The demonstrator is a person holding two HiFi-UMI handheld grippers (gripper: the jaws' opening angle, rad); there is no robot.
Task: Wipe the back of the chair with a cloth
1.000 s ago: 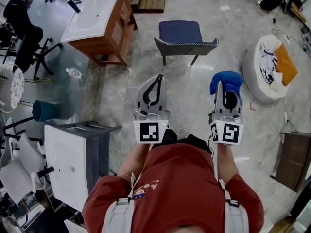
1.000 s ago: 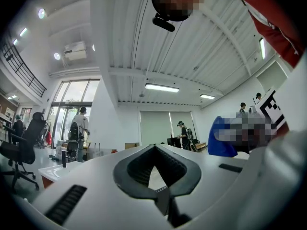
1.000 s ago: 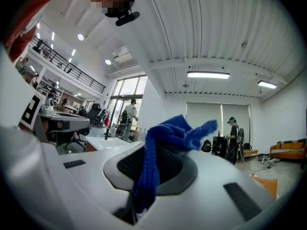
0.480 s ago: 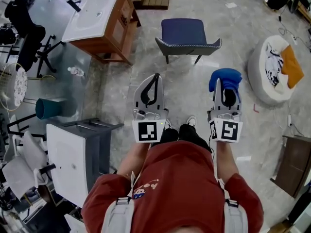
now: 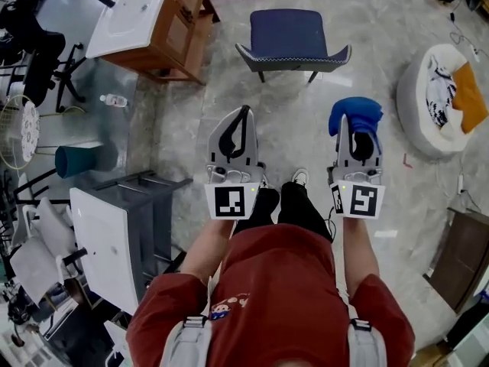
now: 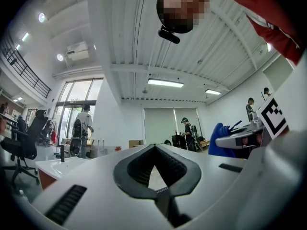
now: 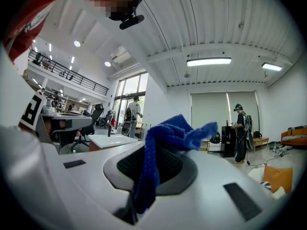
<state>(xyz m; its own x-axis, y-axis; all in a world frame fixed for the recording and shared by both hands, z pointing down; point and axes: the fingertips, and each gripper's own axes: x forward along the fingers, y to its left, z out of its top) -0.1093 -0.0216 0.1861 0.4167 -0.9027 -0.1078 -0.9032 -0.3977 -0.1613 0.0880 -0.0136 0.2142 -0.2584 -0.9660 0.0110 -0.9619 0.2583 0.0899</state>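
Note:
The chair [image 5: 290,33], with a dark blue seat and a grey back rim, stands on the floor ahead of both grippers, apart from them. My left gripper [image 5: 244,115] is shut with nothing in it; in the left gripper view its tips [image 6: 154,147] meet over a hollow loop. My right gripper [image 5: 357,121] is shut on a blue cloth [image 5: 355,115], which bunches over the jaw tips. In the right gripper view the cloth [image 7: 165,138] hangs down between the pads. The cloth [image 6: 219,139] also shows at the right of the left gripper view.
A wooden cabinet with a white sink top [image 5: 141,17] stands at the far left. A grey cabinet with a white top [image 5: 114,239] and a teal bin [image 5: 72,163] are at my left. A white round pouf [image 5: 428,102] sits at the right. Several people stand far off.
The person has stepped forward; a shoe now shows between the grippers and the floor has shifted in view. Both grippers hold their pose, the cloth still clamped in the right one.

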